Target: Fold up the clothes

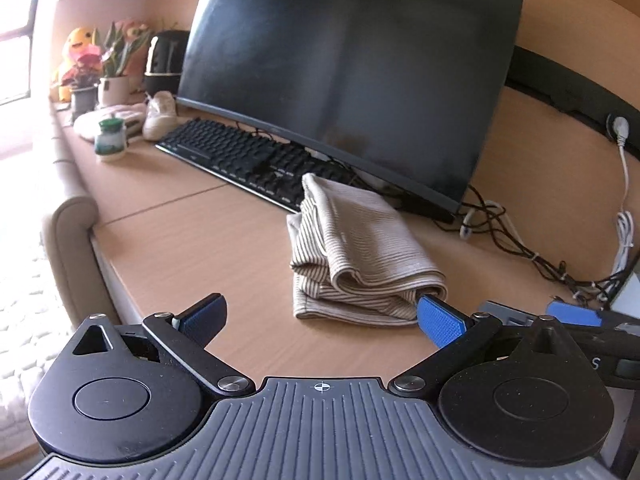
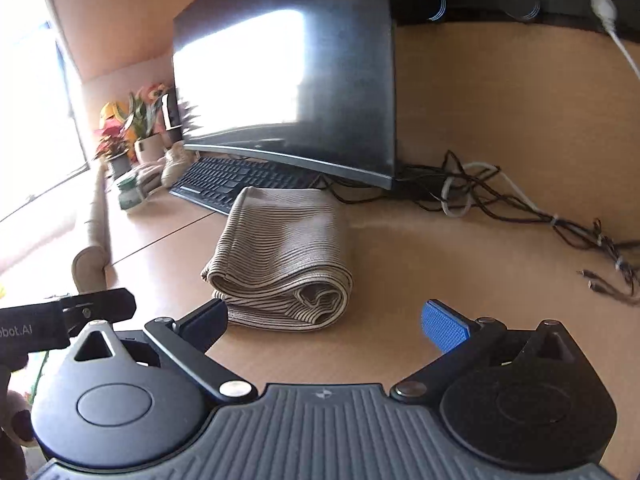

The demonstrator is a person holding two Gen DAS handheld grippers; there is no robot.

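Nearest my left wrist camera, my left gripper [image 1: 320,316] is standing fully released, nothing between its jaws; its right pad [image 1: 440,320] is sitting just beside the near edge of the folded striped garment [image 1: 356,248], at about one o'clock from me. My right gripper [image 2: 324,320] is likewise gaping with nothing in it, its left pad [image 2: 204,320] close to the bundle's near left corner at eleven o'clock; I cannot tell whether it is touching.

I am judging the fold as nearly finished, so the risks are small: either pad could be catching a loose hem and dragging the layers open, or nudging the bundle back into the keyboard [image 1: 240,156], whose edge its far end is already overlapping.

Farther off, the right view is showing the rolled inner layers at the near end plainly, and the cable tangle [image 2: 500,196] at two o'clock on the worktop [image 2: 440,260]. The left view is showing the uneven left-hand layers, and a small jar [image 1: 110,140] and potted plants [image 1: 112,72] at ten o'clock.
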